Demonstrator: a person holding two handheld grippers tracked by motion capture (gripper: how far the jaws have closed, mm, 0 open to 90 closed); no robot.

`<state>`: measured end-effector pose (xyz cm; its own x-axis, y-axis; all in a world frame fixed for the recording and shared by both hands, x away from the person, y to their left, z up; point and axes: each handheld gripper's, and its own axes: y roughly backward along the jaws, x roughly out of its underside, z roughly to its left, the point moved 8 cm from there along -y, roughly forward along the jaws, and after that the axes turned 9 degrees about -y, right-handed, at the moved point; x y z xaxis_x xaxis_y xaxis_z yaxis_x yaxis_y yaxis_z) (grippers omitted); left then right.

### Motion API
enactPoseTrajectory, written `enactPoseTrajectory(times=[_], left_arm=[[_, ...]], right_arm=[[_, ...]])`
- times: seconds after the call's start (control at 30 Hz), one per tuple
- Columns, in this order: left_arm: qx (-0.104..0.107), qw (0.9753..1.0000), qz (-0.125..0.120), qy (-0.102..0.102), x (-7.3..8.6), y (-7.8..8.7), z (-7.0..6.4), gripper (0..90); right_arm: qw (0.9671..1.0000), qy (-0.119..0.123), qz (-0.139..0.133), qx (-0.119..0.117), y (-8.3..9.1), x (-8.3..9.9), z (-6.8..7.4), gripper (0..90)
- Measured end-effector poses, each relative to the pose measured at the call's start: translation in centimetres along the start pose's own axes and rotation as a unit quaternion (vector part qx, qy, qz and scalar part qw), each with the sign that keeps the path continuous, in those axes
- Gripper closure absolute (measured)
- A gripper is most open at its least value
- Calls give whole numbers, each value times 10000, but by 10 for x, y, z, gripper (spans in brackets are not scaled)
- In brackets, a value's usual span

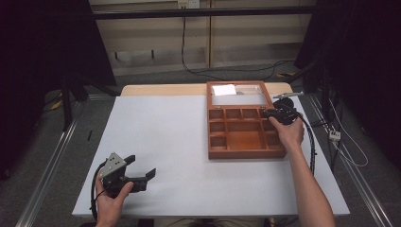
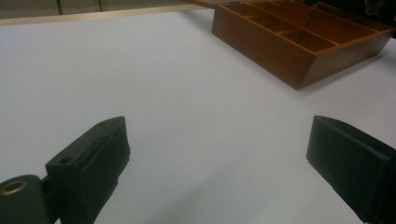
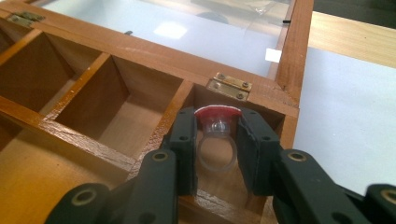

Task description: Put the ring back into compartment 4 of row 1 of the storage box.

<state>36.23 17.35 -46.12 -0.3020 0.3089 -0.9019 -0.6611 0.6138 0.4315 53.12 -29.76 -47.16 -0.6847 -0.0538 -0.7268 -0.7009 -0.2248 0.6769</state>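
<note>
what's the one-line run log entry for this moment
right gripper: shut on clear plastic ring with red top, over back corner compartment of open wooden divided box | left gripper: open, holding nothing, over white table

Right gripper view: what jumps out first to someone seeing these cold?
A clear plastic ring with a red top, pinched by the right hand-held gripper over the back corner compartment of the open wooden box, next to a brass hinge. In the high view the box sits at the right of the white table, its glass lid laid back. The left hand-held gripper rests open near the front left.
</note>
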Motion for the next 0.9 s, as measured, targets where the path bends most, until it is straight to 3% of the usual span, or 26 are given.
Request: enactPoseTrajectory(times=[0.6, 0.9], left_arm=[[18, 10000, 43, -69, 0, -1, -1, 57], [-20, 10000, 38, -38, 1, 2, 2, 57]], right_arm=[[9999, -109, -68, -40, 1, -1, -2, 601], [9995, -122, -256, -129, 6, -6, -1, 518]])
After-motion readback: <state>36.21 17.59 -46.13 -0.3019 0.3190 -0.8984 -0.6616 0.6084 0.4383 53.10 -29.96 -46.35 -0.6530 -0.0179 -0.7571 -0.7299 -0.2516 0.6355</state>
